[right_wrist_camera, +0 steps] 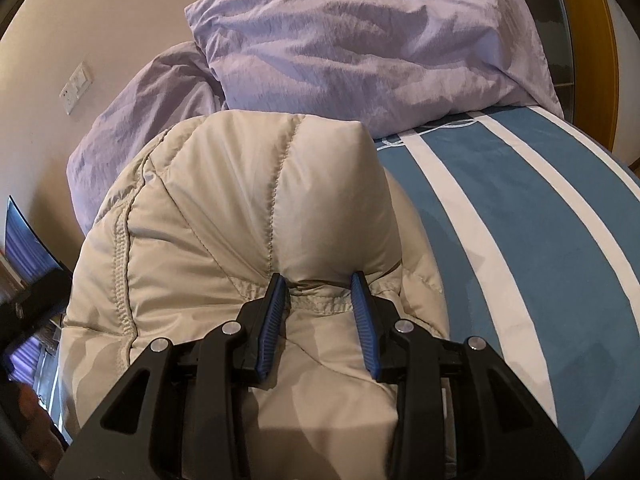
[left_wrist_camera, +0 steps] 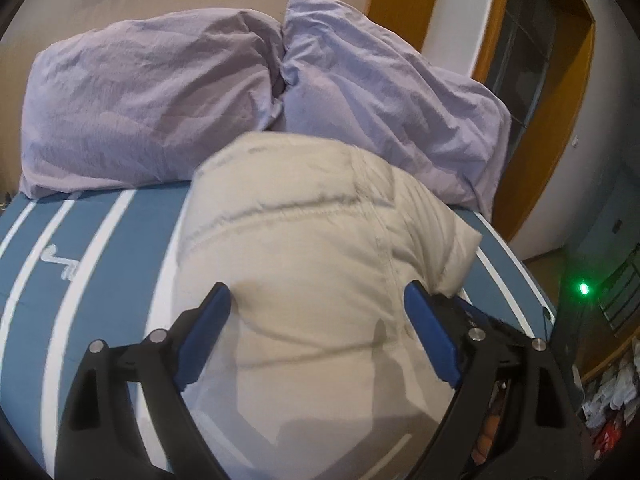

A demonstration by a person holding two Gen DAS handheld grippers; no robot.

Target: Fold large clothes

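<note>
A beige puffer jacket (left_wrist_camera: pixel 304 240) is lying bundled on a bed covered by a blue sheet with white stripes (left_wrist_camera: pixel 96 248), filling the centre and lower part of both wrist views. In the left wrist view, the left tongs (left_wrist_camera: pixel 318 296) are standing spread wide, their blue pads straddling the jacket's bulk at lower centre; whether they are pressing on it is unclear. In the right wrist view, the right tongs (right_wrist_camera: pixel 319 284) are sitting narrowed at lower centre, pinching a fold of the padded fabric beside a stitched hem. Two lilac pillows (left_wrist_camera: pixel 152 96) are resting against the wall across the upper frame, behind the jacket.
</note>
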